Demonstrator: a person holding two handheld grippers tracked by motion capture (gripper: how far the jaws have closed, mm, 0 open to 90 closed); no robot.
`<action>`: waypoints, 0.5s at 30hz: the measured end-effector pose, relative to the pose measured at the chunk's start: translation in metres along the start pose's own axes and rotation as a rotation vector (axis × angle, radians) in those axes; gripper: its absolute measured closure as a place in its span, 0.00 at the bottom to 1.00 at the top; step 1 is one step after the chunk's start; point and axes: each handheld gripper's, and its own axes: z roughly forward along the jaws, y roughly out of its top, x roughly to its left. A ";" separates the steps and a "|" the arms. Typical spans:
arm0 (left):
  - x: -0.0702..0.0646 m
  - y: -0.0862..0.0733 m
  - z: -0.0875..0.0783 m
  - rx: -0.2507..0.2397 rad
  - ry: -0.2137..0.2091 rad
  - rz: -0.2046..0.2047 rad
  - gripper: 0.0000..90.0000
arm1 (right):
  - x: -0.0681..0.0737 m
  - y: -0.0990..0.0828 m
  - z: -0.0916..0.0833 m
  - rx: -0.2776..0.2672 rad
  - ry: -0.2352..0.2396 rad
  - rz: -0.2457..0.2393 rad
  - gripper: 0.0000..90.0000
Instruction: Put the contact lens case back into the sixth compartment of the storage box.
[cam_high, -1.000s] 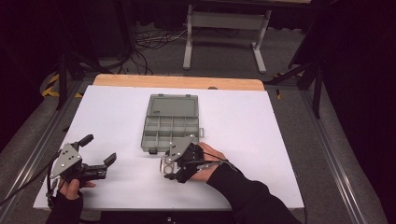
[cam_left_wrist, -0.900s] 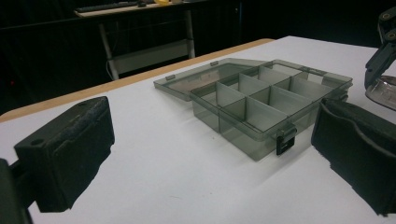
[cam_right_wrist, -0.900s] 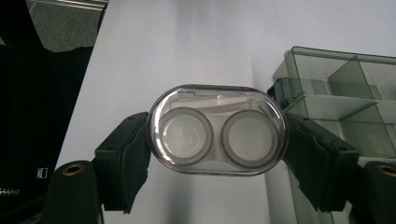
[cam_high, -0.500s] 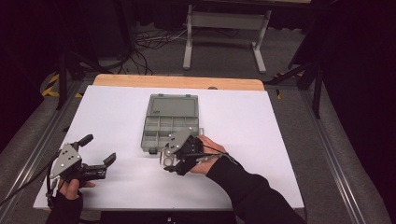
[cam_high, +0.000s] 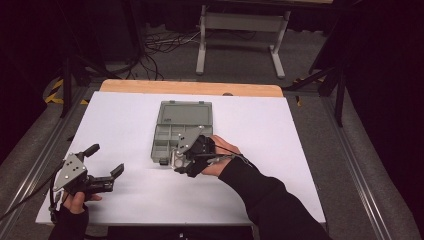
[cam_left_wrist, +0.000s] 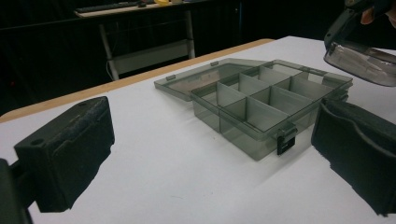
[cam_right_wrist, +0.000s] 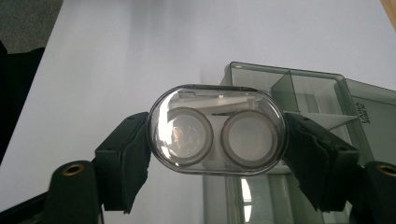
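The right tool (cam_right_wrist: 217, 140) is squeezing a clear oval case (cam_right_wrist: 217, 136) and lifting it over the open box (cam_high: 181, 131); dropping it in looks next. The left tool (cam_high: 107, 167), jaws apart, is waiting on the counter (cam_high: 280, 150).

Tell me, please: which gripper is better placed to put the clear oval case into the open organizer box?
The right gripper. It is already shut on the clear oval case and hangs at the near edge of the open organizer box. The left gripper is open, holds nothing, and sits off to the side.
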 end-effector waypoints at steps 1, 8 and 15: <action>0.000 0.000 0.000 0.000 0.000 0.000 0.00 | -0.001 0.001 0.000 0.005 -0.003 -0.004 0.29; 0.000 0.000 0.000 -0.001 -0.001 0.001 0.00 | -0.009 0.004 0.002 0.020 -0.013 -0.007 0.30; 0.001 0.000 -0.001 -0.002 0.000 0.000 0.00 | -0.019 0.006 0.004 0.026 -0.025 -0.008 0.30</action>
